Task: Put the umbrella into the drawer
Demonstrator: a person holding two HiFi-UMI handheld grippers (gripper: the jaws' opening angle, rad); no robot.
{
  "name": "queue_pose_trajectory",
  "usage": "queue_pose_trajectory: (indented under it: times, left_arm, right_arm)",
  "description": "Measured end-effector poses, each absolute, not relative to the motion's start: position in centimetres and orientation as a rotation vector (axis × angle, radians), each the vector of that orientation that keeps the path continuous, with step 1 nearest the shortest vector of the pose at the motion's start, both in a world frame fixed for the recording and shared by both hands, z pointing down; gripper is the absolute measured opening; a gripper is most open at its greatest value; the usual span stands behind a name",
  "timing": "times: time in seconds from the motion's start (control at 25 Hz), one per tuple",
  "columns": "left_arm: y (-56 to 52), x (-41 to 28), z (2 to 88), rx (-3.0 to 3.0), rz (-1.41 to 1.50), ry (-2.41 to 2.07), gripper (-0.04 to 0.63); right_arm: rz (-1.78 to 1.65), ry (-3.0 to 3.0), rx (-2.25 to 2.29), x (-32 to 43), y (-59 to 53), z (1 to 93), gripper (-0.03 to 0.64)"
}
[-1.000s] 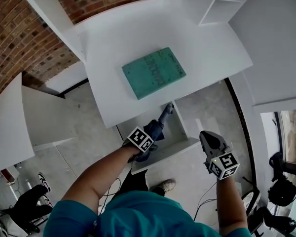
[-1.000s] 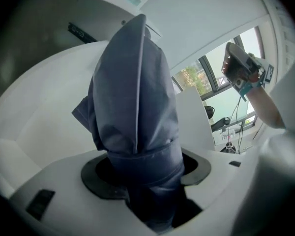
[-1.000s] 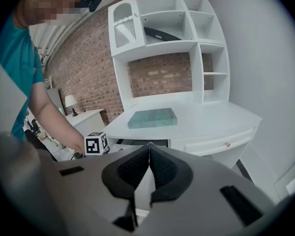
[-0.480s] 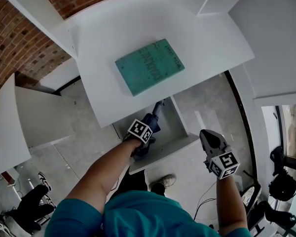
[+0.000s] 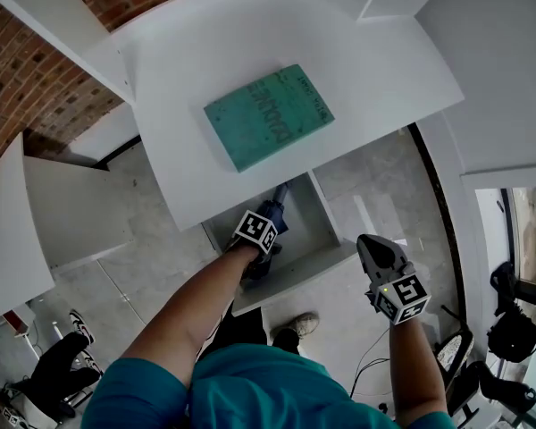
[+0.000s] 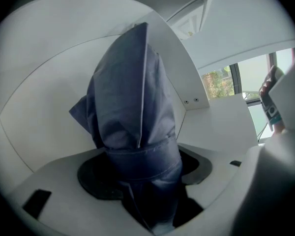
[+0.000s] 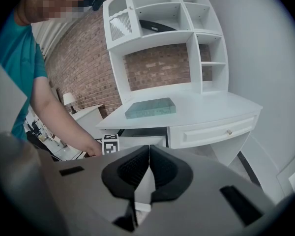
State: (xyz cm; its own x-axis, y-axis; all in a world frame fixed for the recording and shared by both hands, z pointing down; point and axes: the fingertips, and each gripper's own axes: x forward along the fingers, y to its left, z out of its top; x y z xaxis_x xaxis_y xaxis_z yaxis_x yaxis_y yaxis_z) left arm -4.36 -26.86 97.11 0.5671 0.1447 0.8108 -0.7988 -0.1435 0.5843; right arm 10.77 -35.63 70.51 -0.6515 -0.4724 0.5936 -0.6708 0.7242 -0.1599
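Below the front edge of the white desk (image 5: 366, 70), the drawer (image 5: 297, 273) stands pulled out, its back part hidden under the desktop. On the desktop lies a teal book (image 5: 268, 116); the print on its cover is too small and blurred to read. The folded dark-blue umbrella (image 6: 132, 107) is inside the drawer, gripped by the left gripper (image 5: 260, 240), whose jaws clamp the fabric bundle near its strap. From the head view only a short stretch of umbrella shows past the gripper's marker cube; its far end is lost under the desk. The right gripper (image 7: 148, 166) hangs to the right of the drawer, apart from it, pads pressed together with nothing between them.
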Motion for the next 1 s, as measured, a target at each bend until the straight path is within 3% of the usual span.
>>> queue_pose_trajectory:
  times: [0.52, 1.0]
  left_arm:
    - [-27.7, -4.3, 94.1, 1.54, 0.834, -0.706, 0.324]
    - [-28.3, -5.0, 82.0, 1.831, 0.763, -0.76, 0.322]
  right_arm:
    - [0.488, -2.416, 0.873, 11.4, -34.6, 68.8, 0.024]
    - [0.471, -2.444, 0.987, 15.8, -32.1, 63.9, 0.023]
